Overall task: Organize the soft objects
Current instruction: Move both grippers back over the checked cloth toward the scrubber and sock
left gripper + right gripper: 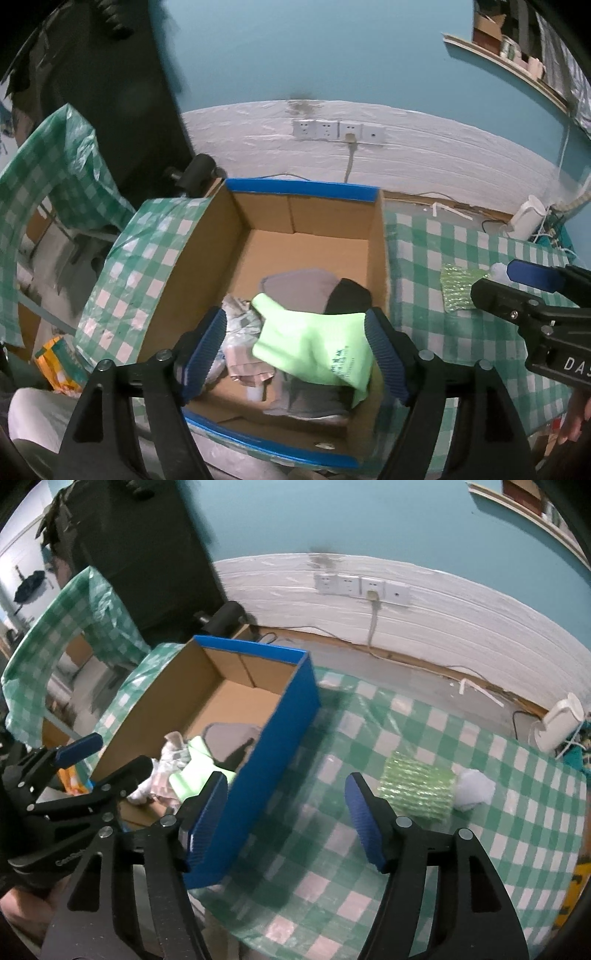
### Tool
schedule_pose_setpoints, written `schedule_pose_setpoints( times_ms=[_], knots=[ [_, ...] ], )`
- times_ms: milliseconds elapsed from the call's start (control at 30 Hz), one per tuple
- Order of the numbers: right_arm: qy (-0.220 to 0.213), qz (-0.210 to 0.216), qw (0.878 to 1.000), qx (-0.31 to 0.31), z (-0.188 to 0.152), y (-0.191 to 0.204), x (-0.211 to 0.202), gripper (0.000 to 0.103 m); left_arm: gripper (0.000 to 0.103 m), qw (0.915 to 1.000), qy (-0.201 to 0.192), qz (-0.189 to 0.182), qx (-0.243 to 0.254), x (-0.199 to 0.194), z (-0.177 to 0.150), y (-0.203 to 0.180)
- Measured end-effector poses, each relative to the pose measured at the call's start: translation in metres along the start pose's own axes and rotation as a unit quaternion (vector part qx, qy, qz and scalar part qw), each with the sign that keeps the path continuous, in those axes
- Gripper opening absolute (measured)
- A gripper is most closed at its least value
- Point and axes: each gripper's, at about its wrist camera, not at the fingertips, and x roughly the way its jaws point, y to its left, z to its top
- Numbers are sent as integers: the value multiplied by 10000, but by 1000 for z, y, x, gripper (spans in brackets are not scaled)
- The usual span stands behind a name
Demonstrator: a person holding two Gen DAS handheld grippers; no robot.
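Lime-green glove (314, 347) lies crosswise in the box (207, 236), both tools spread.

One blue-edged cardboard box (207, 254) sits on the checked tablecloth (369, 849). Inside it, one lime-green glove (314, 347), one grey cloth piece (299, 288), one black item (347, 299) and a crumpled pale bundle (240, 332) whose pieces I cannot count. Out on the cloth, one green bubble-wrap pad (417, 790) and one white wad (472, 786). Four wall sockets (338, 130), one plug (351, 138) in.
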Motion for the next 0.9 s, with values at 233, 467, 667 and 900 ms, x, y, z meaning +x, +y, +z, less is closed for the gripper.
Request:
schedule_pose_setpoints(
  times_ms=[233, 467, 667, 900],
  knots=[
    [-65, -165, 9995, 275, -8, -31, -13, 67, 81, 9996, 3, -46, 276, -2, 1, -27],
    [-94, -328, 9979, 551, -17, -63, -22, 68, 83, 9987, 38, -91, 502, -3, 2, -52],
    [-54, -492, 9956, 796, -28, -92, -24, 69, 86, 9975, 6, -120, 700, -4, 3, -74],
    [-27, -683, 9914, 1114, -40, -127, -29, 69, 88, 9952, 56, -182, 964, 1, 1, -101]
  ],
)
